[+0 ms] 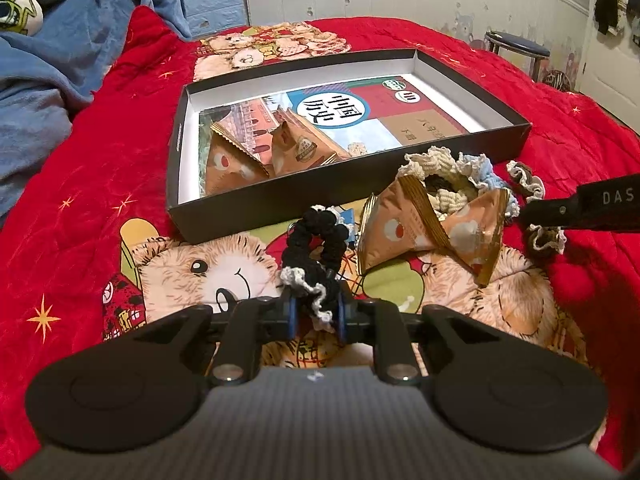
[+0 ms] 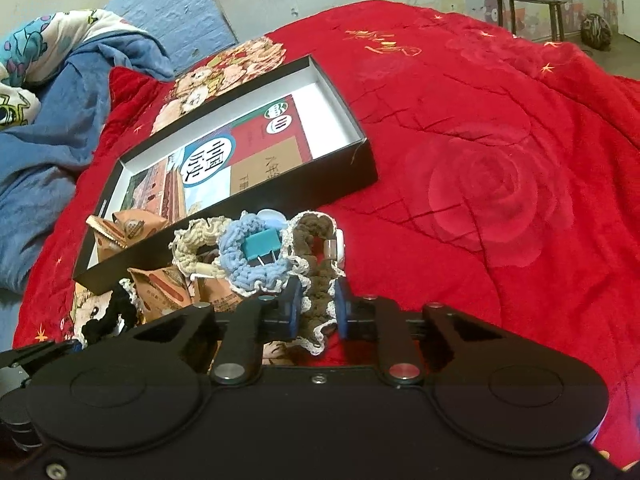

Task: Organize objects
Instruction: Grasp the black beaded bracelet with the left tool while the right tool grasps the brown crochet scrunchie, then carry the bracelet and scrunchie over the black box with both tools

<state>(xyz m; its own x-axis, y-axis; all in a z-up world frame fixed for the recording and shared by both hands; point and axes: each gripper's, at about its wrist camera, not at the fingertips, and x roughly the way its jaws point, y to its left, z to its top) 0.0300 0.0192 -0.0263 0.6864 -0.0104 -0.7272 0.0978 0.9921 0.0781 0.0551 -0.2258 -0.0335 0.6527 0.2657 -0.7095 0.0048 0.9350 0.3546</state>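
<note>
In the left wrist view my left gripper (image 1: 316, 312) is shut on a black crochet scrunchie (image 1: 316, 248) with a white frilled edge, which lies on the red quilt just in front of the black box (image 1: 280, 204). In the right wrist view my right gripper (image 2: 318, 308) is shut on a brown crochet scrunchie (image 2: 320, 276) with a white edge. Beside it lie a light blue scrunchie (image 2: 248, 256) around a teal clip (image 2: 262, 246) and a cream scrunchie (image 2: 192, 244). Two orange snack packets (image 1: 404, 232) rest between the two grippers. The box holds a textbook (image 1: 360, 116) and two more packets (image 1: 248, 156).
A red quilt (image 2: 500, 160) with a rose pattern covers the bed and stretches wide to the right of the box. A blue blanket (image 1: 48, 80) is bunched at the left. A round stool (image 2: 528, 4) stands beyond the bed by the wall.
</note>
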